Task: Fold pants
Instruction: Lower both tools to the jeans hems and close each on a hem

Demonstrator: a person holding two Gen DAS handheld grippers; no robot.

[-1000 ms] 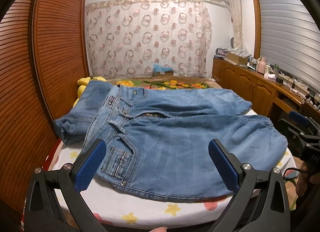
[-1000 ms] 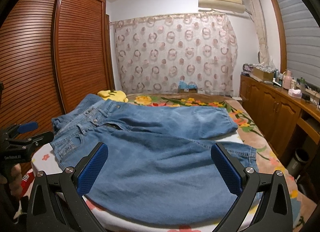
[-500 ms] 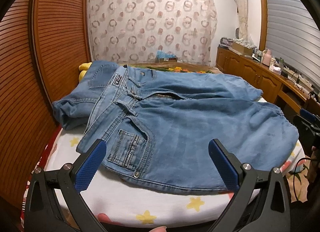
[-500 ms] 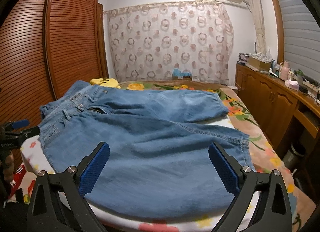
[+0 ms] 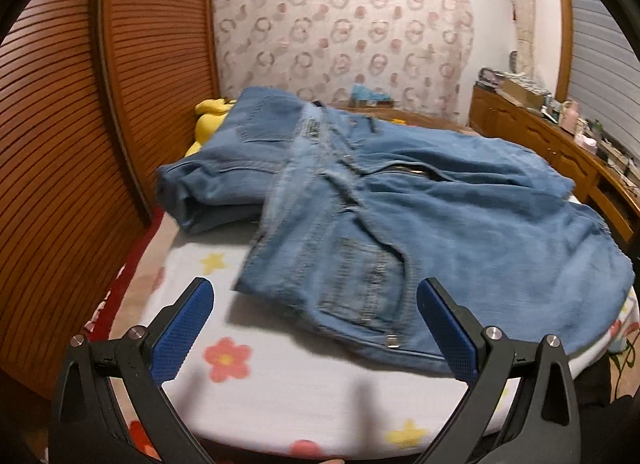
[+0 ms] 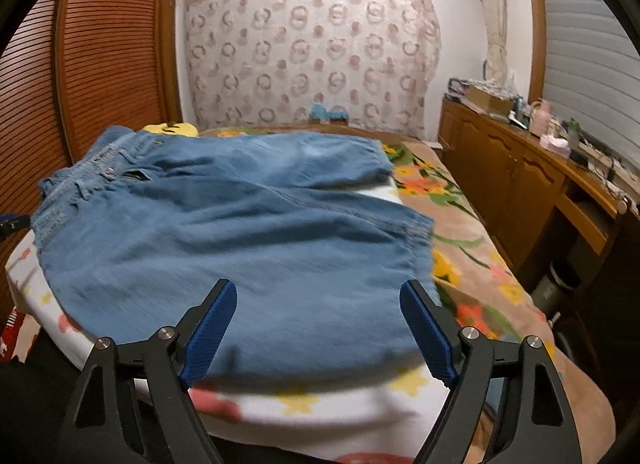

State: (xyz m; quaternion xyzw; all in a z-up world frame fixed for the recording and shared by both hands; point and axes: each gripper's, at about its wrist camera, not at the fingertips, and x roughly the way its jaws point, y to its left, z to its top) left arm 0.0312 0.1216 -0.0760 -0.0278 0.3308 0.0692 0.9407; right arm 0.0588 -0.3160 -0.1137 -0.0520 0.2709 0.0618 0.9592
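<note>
- We are in a bedroom: slatted wooden wardrobe doors [image 5: 72,112] fill the left of both views, a ring-patterned curtain [image 6: 312,52] hangs at the top centre, and a wooden sideboard [image 6: 516,168] runs down the right edge.
- The work surface is the bed [image 5: 280,380], covered by a white sheet with printed flowers and stars, broad enough to lay a garment flat.
- The pants [image 5: 460,232], blue denim jeans, lie spread across the middle of both frames, waistband towards the left, legs running right, fly open.
- A second denim piece [image 5: 224,168], seemingly already folded, sits at the upper left of the left wrist view, partly under the waistband.
- Our left gripper [image 5: 316,328] has its jaws wide apart and holds nothing; it sits low in the frame at the waistband corner and front pocket, which we judge to be the corner it should pinch.
- Our right gripper [image 6: 320,332] also holds nothing; its jaws have just been closing, with the near leg's edge lying between the pads but not pressed.
- We judge that no fold has begun: both legs lie side by side, so grabbing waist and hem together would let us bring one leg over the other.
</note>
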